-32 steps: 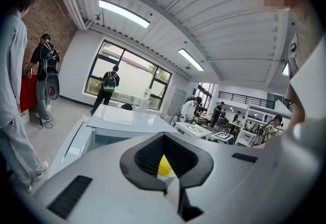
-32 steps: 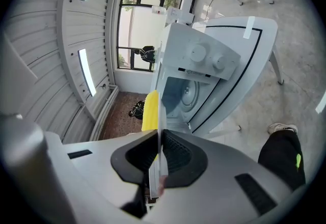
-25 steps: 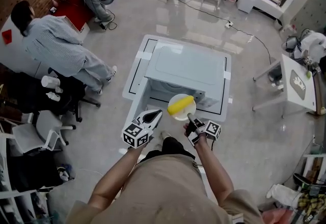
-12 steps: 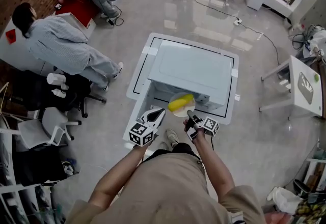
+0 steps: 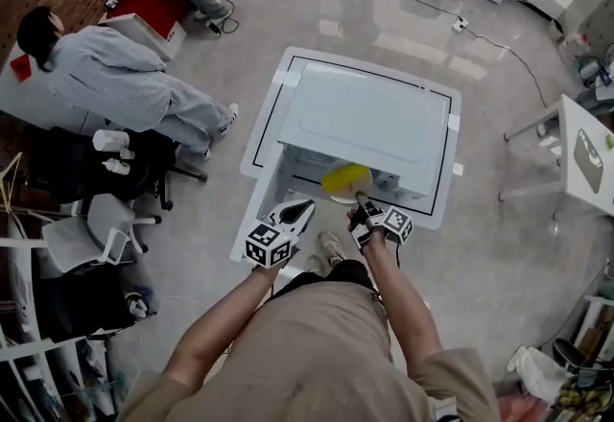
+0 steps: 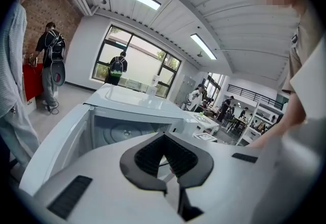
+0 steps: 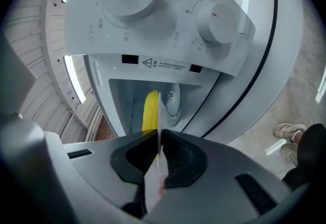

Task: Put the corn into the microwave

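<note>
Both forearms reached forward, grippers tilted slightly down toward the microwave (image 5: 369, 118). Right gripper (image 5: 361, 205) was clamped on the plate (image 5: 335, 197) rim, with the corn (image 5: 347, 178) on the plate at the cavity mouth. Left gripper (image 5: 303, 209) was closed and empty, just beside it. Compared with a second ago, the plate sat further in, partly under the top edge.

Yellow corn (image 5: 347, 177), white plate (image 5: 334, 195), white microwave (image 5: 369, 118)
</note>
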`<state>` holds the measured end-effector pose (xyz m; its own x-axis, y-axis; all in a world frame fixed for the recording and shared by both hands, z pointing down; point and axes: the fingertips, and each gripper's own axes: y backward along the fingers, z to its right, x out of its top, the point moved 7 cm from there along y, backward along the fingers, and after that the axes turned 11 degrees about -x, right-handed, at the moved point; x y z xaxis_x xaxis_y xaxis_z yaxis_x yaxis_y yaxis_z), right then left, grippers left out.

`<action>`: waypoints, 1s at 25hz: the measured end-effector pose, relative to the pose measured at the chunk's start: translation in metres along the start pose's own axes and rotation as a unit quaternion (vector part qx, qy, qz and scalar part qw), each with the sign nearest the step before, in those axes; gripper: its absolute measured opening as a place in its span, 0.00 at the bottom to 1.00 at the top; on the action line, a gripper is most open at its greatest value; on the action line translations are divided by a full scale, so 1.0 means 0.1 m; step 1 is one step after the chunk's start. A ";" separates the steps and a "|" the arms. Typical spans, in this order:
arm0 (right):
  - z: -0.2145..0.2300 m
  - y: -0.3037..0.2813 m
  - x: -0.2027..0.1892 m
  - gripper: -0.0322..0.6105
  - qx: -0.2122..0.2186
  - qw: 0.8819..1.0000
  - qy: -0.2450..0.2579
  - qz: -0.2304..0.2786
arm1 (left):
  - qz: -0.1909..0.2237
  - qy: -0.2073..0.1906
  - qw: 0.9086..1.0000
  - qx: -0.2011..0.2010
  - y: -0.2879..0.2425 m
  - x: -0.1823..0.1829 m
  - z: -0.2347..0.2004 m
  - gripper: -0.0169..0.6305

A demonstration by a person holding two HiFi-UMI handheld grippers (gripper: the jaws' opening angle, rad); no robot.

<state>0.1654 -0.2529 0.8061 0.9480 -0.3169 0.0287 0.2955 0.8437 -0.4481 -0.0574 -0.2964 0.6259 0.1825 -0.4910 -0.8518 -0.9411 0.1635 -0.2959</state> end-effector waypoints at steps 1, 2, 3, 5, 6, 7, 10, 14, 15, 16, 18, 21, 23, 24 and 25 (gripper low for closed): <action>0.00 -0.03 0.02 0.09 -0.001 1.000 0.001 0.000 | -0.002 0.001 1.000 0.001 -0.02 0.00 -0.02 0.03; 0.01 -0.06 0.04 0.09 -0.001 1.000 0.001 0.000 | -0.004 0.002 1.000 0.001 -0.04 -0.01 -0.03 0.03; 0.01 -0.09 0.05 0.09 -0.003 1.000 0.001 -0.001 | -0.006 0.002 1.000 0.002 -0.06 -0.01 -0.05 0.03; 0.03 -0.14 0.10 0.09 -0.005 1.000 -0.001 0.001 | -0.010 0.003 1.000 0.001 -0.11 -0.01 -0.06 0.03; 0.03 -0.15 0.12 0.09 -0.006 1.000 -0.001 0.002 | -0.011 0.002 1.000 0.001 -0.14 0.00 -0.06 0.03; 0.04 -0.17 0.15 0.09 -0.007 1.000 -0.002 0.003 | -0.013 0.001 1.000 0.001 -0.16 0.01 -0.06 0.03; 0.07 -0.22 0.21 0.09 -0.010 1.000 -0.003 0.003 | -0.016 0.000 1.000 0.003 -0.21 0.04 -0.08 0.03; 0.09 -0.30 0.25 0.09 -0.014 1.000 -0.002 -0.002 | -0.016 0.000 1.000 0.010 -0.23 0.05 -0.11 0.03; 0.09 -0.32 0.25 0.09 -0.015 1.000 -0.002 -0.004 | -0.015 0.000 1.000 0.012 -0.23 0.06 -0.13 0.03; 0.09 -0.35 0.25 0.09 -0.016 1.000 0.000 -0.006 | -0.014 0.000 1.000 0.014 -0.23 0.06 -0.14 0.03; 0.09 -0.40 0.26 0.09 -0.017 1.000 0.003 -0.008 | -0.012 -0.001 1.000 0.019 -0.22 0.08 -0.18 0.03; 0.08 -0.48 0.28 0.09 -0.016 1.000 0.005 -0.008 | -0.008 -0.003 1.000 0.025 -0.21 0.11 -0.24 0.03; 0.07 -0.51 0.27 0.09 -0.014 1.000 0.006 -0.004 | -0.005 -0.003 1.000 0.030 -0.19 0.12 -0.26 0.03; 0.07 -0.52 0.26 0.09 -0.013 1.000 0.007 -0.001 | -0.003 -0.003 0.999 0.032 -0.19 0.13 -0.27 0.03; 0.07 -0.54 0.25 0.09 -0.011 1.000 0.007 0.003 | -0.001 -0.004 0.999 0.035 -0.18 0.13 -0.27 0.03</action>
<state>0.1740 -0.3031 0.8368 0.9483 -0.3172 0.0137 0.2865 0.8364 -0.4672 -0.0458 -0.3292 0.6318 0.1869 -0.4853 -0.8542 -0.9184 0.2223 -0.3273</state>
